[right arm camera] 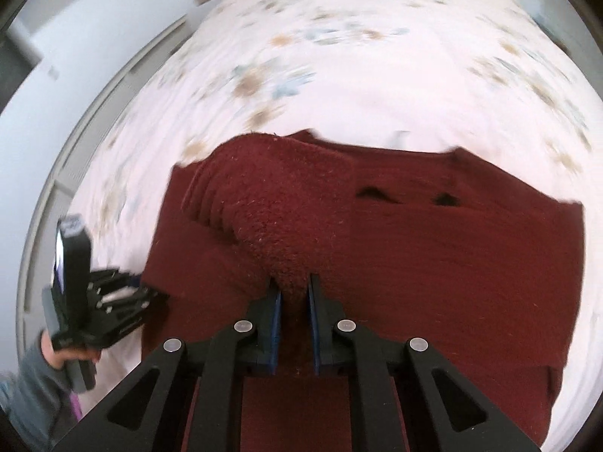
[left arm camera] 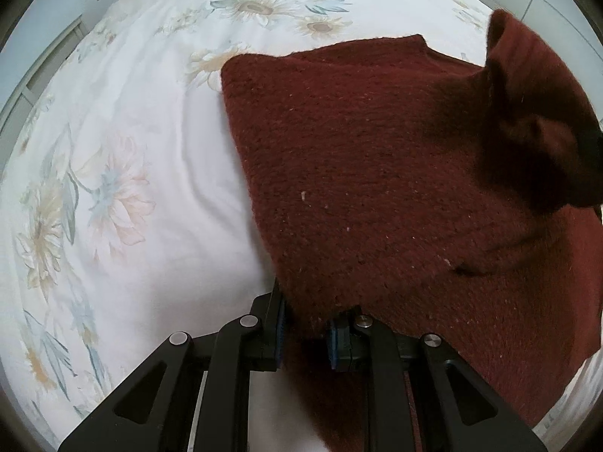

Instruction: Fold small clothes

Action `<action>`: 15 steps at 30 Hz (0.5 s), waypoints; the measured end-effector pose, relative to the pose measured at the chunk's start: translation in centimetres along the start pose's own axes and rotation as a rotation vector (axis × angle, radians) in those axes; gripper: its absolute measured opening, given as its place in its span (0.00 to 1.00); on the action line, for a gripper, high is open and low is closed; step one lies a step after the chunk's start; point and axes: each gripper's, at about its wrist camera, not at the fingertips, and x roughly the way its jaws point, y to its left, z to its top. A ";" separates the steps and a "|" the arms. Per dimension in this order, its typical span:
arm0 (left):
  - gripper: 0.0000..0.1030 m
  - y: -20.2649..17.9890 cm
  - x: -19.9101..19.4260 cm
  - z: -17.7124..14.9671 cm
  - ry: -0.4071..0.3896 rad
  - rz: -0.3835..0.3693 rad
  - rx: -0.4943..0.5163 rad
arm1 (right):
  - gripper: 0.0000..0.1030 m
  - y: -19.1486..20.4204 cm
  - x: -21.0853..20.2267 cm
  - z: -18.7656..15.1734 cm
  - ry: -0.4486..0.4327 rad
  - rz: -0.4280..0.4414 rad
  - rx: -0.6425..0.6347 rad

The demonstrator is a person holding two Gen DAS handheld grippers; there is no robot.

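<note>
Left gripper: jaws narrowed, pinching the near edge of the dark red sweater.
Right gripper: jaws narrowed, clamping a bunched fold of that sweater and lifting it.
Sweater: lying spread across the bed.
Floral bedsheet: stretching beyond, under the sweater.

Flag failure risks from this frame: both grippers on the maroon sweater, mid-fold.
1. The right gripper pinches only a narrow bunch of the lifted sleeve; thick fuzzy knit could slip free before it is laid down.
2. The left gripper grips just the edge of the maroon sweater, so pulling may drag the whole garment across the smooth floral bedsheet rather than crease it.
3. The right wrist view is motion-blurred; fast movement may drop the sleeve crooked.
</note>
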 end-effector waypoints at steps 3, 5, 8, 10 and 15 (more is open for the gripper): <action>0.14 0.0 -0.1 0.1 0.002 0.007 0.008 | 0.12 -2.3 -0.3 -0.2 -0.001 -0.018 0.060; 0.14 0.1 0.0 0.2 0.006 0.006 0.004 | 0.12 -3.9 0.2 -0.4 0.006 -0.033 0.095; 0.14 0.2 0.1 0.3 0.011 0.006 0.003 | 0.12 -6.2 0.9 -1.0 0.028 -0.033 0.163; 0.15 0.1 0.1 0.3 0.013 0.010 0.009 | 0.13 -7.1 1.5 -1.3 0.041 -0.043 0.185; 0.15 -0.8 0.4 -0.1 0.015 0.014 0.015 | 0.16 -8.4 2.6 -1.9 0.066 -0.099 0.221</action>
